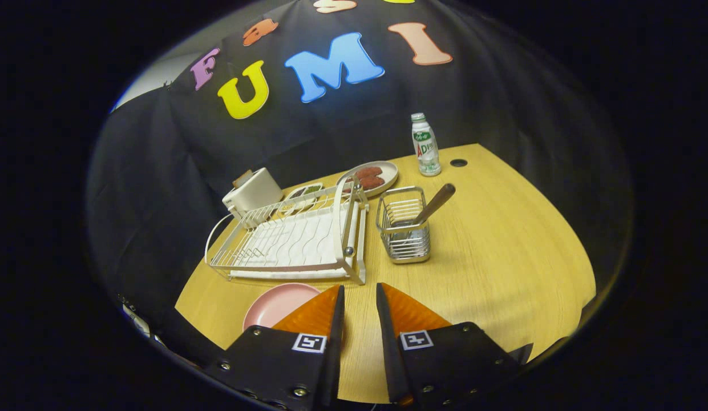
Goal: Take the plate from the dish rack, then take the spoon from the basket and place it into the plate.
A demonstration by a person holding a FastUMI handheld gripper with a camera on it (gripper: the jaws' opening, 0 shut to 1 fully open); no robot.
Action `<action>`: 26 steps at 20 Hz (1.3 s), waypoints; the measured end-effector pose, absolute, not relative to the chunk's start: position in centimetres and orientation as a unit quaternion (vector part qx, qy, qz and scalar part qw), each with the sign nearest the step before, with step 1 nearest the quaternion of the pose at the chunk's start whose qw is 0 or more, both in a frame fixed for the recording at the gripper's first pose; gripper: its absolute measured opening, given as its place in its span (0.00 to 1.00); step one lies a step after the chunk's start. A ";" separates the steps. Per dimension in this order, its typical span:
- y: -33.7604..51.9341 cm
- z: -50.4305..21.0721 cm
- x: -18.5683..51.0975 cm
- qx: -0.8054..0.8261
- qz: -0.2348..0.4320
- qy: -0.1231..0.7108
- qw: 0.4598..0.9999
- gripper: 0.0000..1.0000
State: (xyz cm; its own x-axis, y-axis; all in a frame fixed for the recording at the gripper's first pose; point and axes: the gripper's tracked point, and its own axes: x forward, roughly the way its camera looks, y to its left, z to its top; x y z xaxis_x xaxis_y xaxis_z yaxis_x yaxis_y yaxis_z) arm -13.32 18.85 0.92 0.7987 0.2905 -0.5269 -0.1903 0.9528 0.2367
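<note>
A pink plate point(276, 303) lies flat on the wooden table point(502, 262), just in front of the white wire dish rack point(291, 240) and partly hidden under my left finger. The rack holds no dishes. To the right of the rack stands a small metal wire basket point(404, 233) with a brown-handled spoon point(435, 203) leaning out of it toward the right. My gripper point(360, 291) hovers above the table near its front edge, fingers slightly apart with nothing between them. The basket is ahead of the fingers and a little to the right.
Behind the rack sit a white toaster point(253, 191), a small divided tray point(304, 193) and a plate with reddish food point(369, 176). A small white bottle point(425, 145) stands at the back, next to a round hole point(458, 162) in the table.
</note>
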 end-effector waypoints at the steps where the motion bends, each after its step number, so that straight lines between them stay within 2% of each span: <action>1: 18.2 1.6 -13.1 0.082 0.122 0.278 0.949 0.33; 10: 11.5 5.8 -9.2 0.007 0.085 0.127 0.988 0.33; 26: 12.6 1.2 0.5 0.038 0.107 0.120 0.986 0.33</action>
